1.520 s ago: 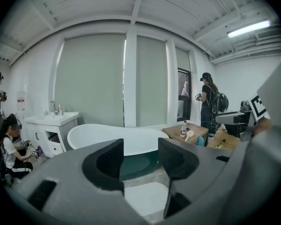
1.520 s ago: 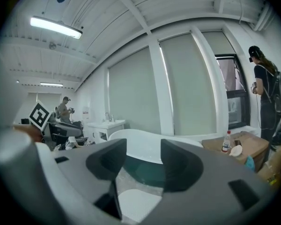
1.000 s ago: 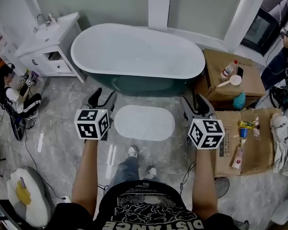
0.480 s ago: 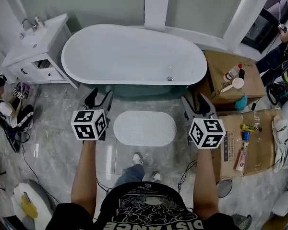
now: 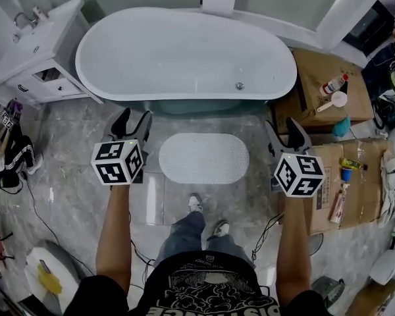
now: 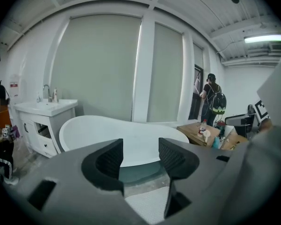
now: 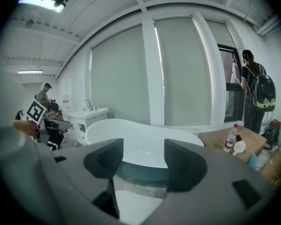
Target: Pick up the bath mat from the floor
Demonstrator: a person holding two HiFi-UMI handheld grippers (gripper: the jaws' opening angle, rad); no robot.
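The white oval bath mat [image 5: 203, 158] lies flat on the grey marble floor just in front of the bathtub [image 5: 184, 51]. My left gripper [image 5: 133, 118] hangs in the air to the mat's left, jaws open with nothing between them. My right gripper [image 5: 286, 131] hangs to the mat's right, also open and empty. Neither touches the mat. In the left gripper view the left gripper [image 6: 140, 156] points at the tub, with the mat [image 6: 145, 205] low between its jaws. The right gripper view shows the right gripper [image 7: 144, 161] the same way, the mat [image 7: 131, 205] below it.
A white vanity with a sink [image 5: 43, 51] stands left of the tub. Cardboard boxes [image 5: 329, 84] with bottles stand at the right, flattened cardboard [image 5: 345, 176] below them. My feet [image 5: 204, 216] are just behind the mat. A person [image 5: 10, 143] sits at far left; cables cross the floor.
Both grippers have moved forward toward the tub and a little lower. The right one has shifted outward to the right. The mat has not moved.
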